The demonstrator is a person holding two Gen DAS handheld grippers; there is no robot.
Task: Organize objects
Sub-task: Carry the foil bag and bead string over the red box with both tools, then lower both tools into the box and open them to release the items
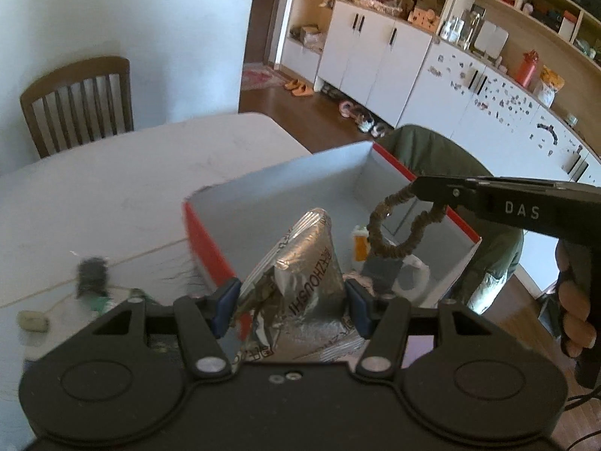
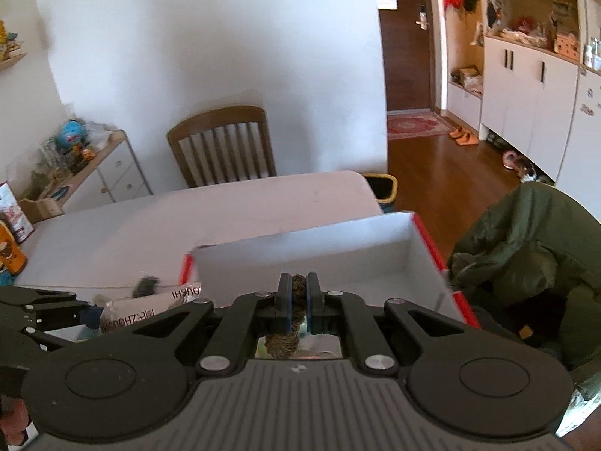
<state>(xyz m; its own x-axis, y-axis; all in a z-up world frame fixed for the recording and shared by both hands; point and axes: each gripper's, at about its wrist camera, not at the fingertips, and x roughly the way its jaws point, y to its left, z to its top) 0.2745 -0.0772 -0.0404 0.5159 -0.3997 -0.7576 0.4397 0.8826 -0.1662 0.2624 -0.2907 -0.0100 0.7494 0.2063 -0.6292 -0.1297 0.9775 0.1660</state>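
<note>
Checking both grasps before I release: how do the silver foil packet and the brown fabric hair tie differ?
The silver foil packet is bulky and crinkled; the brown fabric hair tie is a thin loop. The left gripper spans the packet widely; the right gripper pinches the tie nearly shut. Both are held over the red-sided box.

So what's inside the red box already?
Inside the red box: an orange bottle with a white cap and something white. The silver foil packet and brown hair tie hide the rest of the floor.
</note>
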